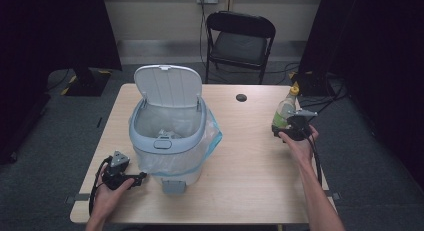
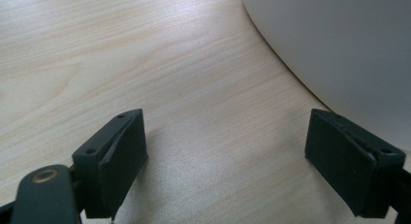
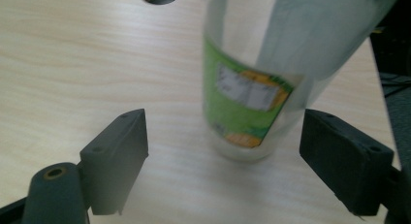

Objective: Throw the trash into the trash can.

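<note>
1. R claw (image 3: 220, 161): jaws wide, nothing gripped.
2. Bottle (image 3: 261, 88) upright on tabletop (image 3: 72, 64), just ahead, btwn jaws, nearer one side; pads not touching.
3. L claw (image 2: 225, 161): wide, empty, beside bin (image 1: 167, 136).

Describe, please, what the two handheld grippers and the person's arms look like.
Both the left gripper and the right gripper are black, each with a grey three-cornered plate on top and a black trailing cable. Their fingers are flat, rectangular black blocks with small screw holes. The forearms are bare, without sleeves.
</note>
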The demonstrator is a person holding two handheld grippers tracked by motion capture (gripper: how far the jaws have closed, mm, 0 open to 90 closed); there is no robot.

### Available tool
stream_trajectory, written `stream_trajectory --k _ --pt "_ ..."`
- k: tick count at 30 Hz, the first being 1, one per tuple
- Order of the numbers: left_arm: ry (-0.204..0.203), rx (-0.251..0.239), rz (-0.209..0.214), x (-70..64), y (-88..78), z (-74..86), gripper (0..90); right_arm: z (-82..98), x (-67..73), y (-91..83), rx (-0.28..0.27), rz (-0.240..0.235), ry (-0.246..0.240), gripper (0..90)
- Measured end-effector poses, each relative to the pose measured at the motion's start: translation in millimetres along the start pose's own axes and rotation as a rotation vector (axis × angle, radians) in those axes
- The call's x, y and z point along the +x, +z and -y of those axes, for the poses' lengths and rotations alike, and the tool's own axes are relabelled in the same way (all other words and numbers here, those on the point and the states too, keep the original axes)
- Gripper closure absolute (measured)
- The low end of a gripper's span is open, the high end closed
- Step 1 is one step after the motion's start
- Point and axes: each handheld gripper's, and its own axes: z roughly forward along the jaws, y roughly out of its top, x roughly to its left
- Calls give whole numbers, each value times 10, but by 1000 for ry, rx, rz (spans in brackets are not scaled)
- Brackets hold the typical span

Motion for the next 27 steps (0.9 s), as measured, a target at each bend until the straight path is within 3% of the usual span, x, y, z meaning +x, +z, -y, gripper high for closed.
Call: stream_trajectory --k 5,17,19,27 --pt "0 0 0 0 0 0 144 -23 -84 109 1 16 17 178" --pt "0 0 0 0 0 0 144 25 -133 398 -2 19 36 208" --pt "0 0 0 0 0 0 144 35 -129 434 0 8 39 217" --pt "-1 0 0 -1 0 0 144 6 -134 502 -21 35 43 272"
